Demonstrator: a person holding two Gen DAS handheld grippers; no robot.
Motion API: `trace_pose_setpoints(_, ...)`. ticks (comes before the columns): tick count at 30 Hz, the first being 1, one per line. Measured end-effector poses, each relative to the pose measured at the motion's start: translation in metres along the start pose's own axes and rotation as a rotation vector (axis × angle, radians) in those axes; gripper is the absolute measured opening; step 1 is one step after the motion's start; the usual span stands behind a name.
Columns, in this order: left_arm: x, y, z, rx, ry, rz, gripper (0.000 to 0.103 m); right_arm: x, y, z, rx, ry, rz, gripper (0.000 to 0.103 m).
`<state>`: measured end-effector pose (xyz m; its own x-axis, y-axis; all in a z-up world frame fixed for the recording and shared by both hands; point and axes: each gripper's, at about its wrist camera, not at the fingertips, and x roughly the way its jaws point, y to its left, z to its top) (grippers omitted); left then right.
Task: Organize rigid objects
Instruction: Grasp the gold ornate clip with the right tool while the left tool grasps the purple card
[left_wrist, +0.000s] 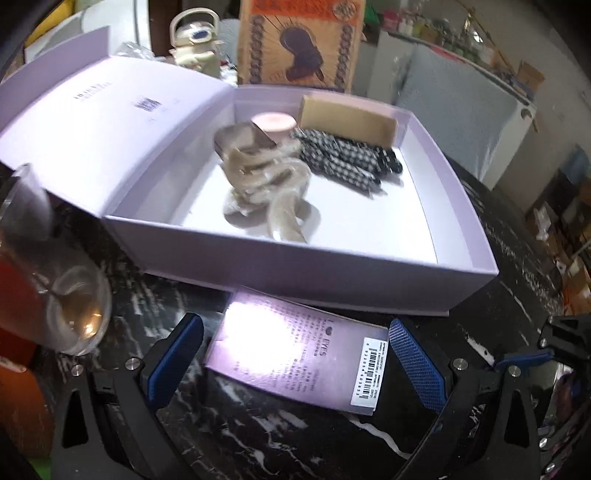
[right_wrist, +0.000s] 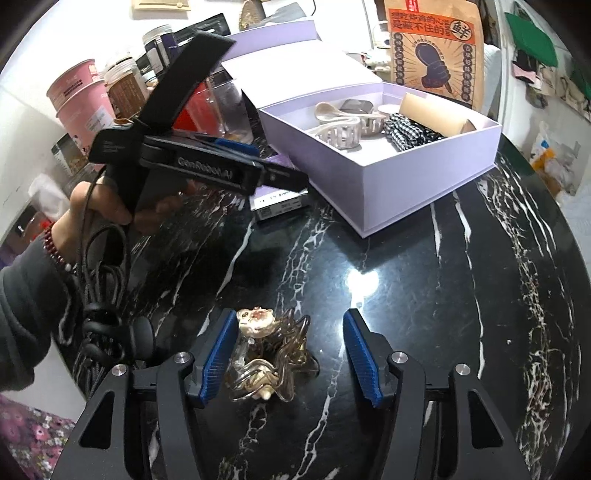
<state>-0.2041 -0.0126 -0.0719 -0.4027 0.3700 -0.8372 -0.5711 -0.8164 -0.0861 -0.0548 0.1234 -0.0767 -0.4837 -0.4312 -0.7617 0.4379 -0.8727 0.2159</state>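
The left gripper (left_wrist: 295, 354) and right gripper (right_wrist: 290, 356) both hang low with jaws spread wide; the left hand (right_wrist: 98, 210) clasps its handle.

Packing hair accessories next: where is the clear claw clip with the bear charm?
Right wrist view: the clear claw clip lies on the black marble table, between the open right gripper's fingers.

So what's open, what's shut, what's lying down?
Lilac cardboard box: lid open, partly filled.
Clear wire hair claw: on the black marble table, between the right gripper's fingers, ungripped.
Left gripper: open, over the flat lilac packet.
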Motion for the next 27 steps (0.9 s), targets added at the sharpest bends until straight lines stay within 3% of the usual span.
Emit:
trace_pose_setpoints(8,0.004,-0.018,-0.011,0.043,0.041,-0.018,0.103,-0.001,-0.002,0.0,-0.001,0.001,-0.001,0.059)
trace_pose_setpoints(12,0.005,-0.025,-0.015,0.056,0.04,0.041,0.103,-0.004,-0.003,0.0,-0.001,0.003,-0.001,0.059)
trace_pose_setpoints(19,0.008,-0.027,-0.012,-0.005,-0.007,0.084,0.1,-0.012,-0.005,-0.005,-0.004,-0.004,-0.035,0.059)
trace_pose_setpoints(22,0.005,-0.031,-0.017,-0.023,-0.045,0.098,0.097,-0.016,-0.012,-0.007,0.006,-0.011,-0.055,0.054)
trace_pose_setpoints(27,0.002,-0.041,-0.024,-0.041,-0.029,0.105,0.097,-0.02,-0.026,-0.009,0.018,-0.033,-0.13,0.048)
